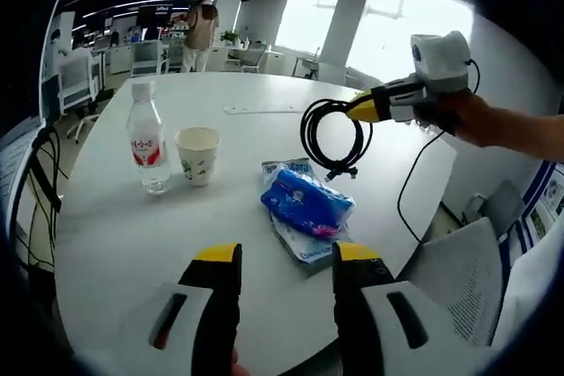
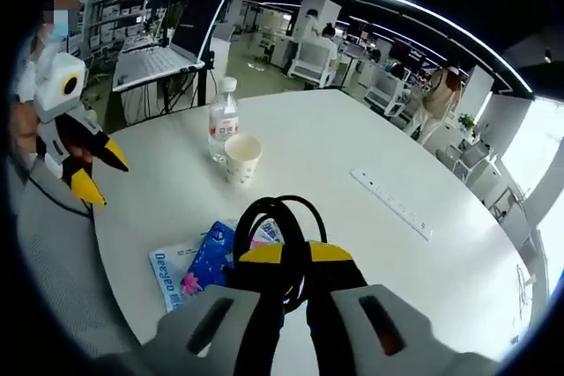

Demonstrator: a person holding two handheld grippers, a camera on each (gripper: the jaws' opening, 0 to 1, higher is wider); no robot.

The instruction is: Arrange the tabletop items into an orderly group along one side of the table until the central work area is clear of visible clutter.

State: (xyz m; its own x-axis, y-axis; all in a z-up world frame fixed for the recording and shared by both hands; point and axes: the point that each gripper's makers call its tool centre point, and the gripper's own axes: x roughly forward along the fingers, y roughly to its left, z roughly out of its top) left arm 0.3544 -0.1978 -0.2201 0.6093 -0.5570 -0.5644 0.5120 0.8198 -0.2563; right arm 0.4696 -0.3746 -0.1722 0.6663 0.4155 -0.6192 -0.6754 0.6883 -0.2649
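— So, what does the right gripper view add?
— A white power strip (image 2: pixel 392 203) on the table (image 2: pixel 317 156); the right tool (image 2: pixel 294 254) is clamped on the coiled black cable (image 2: pixel 275 217).
— And the left gripper view?
— That coil hangs above the blue tissue packs (image 1: pixel 306 206); the left tool (image 1: pixel 286 257) is open, holding nothing. The bottle (image 1: pixel 148 140) and paper cup (image 1: pixel 197 155) stand side by side.
— Any writing?
— "Deego" on a pack, I think; the bottle's red label is unreadable.

White round table (image 1: pixel 115 244). On it: water bottle (image 1: pixel 147 140) and paper cup (image 1: pixel 197 155) side by side, ahead-left of left gripper (image 1: pixel 284 263); blue tissue packs (image 1: pixel 305 207) just ahead; power strip (image 2: pixel 392 203) farther off.
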